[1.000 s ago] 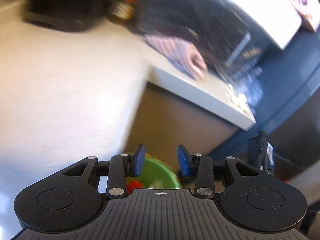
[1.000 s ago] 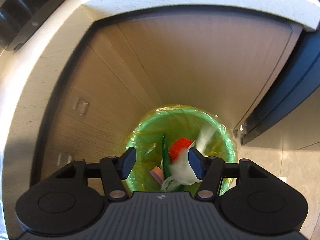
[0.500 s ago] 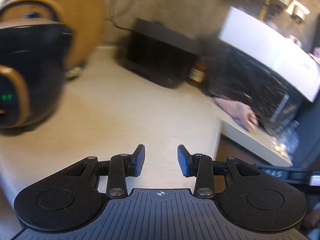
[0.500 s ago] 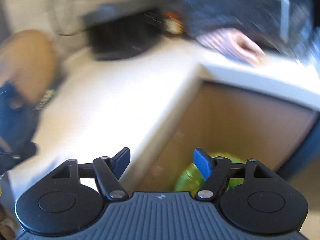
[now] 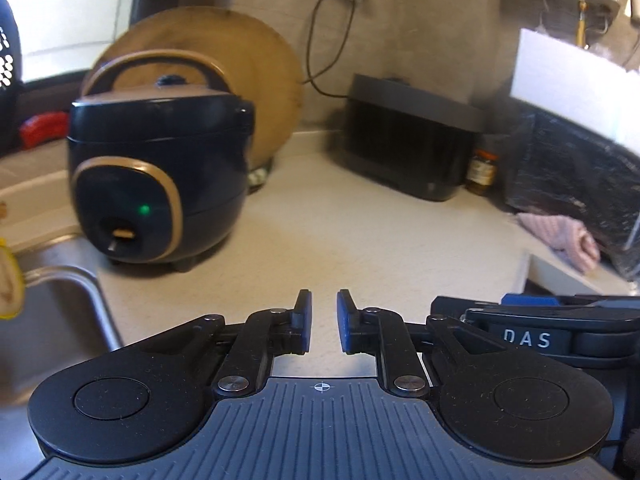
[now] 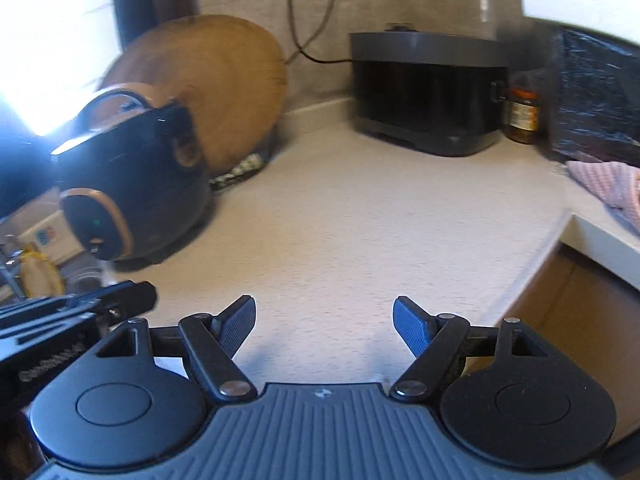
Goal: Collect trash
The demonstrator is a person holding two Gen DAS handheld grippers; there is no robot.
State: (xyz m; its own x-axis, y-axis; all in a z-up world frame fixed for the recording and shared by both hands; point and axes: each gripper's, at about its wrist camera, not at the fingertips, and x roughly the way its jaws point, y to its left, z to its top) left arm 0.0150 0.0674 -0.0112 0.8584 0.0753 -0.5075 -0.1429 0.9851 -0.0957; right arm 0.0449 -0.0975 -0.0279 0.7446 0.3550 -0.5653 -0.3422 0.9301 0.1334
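No trash shows on the pale counter (image 6: 340,216), whose open middle stretch lies bare in both wrist views; the task's thing, whatever scrap is left, is not in sight, and neither is a bin. At the bottom of the left wrist view, the left gripper (image 5: 324,322) hangs above the counter with its jaws closing to a narrow gap and nothing between them. In the right wrist view, the right gripper (image 6: 324,326) hovers low over the counter's near edge, its jaws opening wide, likewise empty. A dark rice cooker (image 5: 156,184) with a green light stands at left, just in front of a round wooden board (image 5: 240,64) propped against the wall. A black appliance (image 6: 428,92) sits at upper right, a small brown jar (image 6: 520,114) just beside it. A pink striped cloth (image 5: 560,236) lies at the right edge, and a sink (image 5: 48,308) opens at lower left. Judging by the clean surface, collection here looks largely done; any last piece would have to be somewhere beyond these frames.
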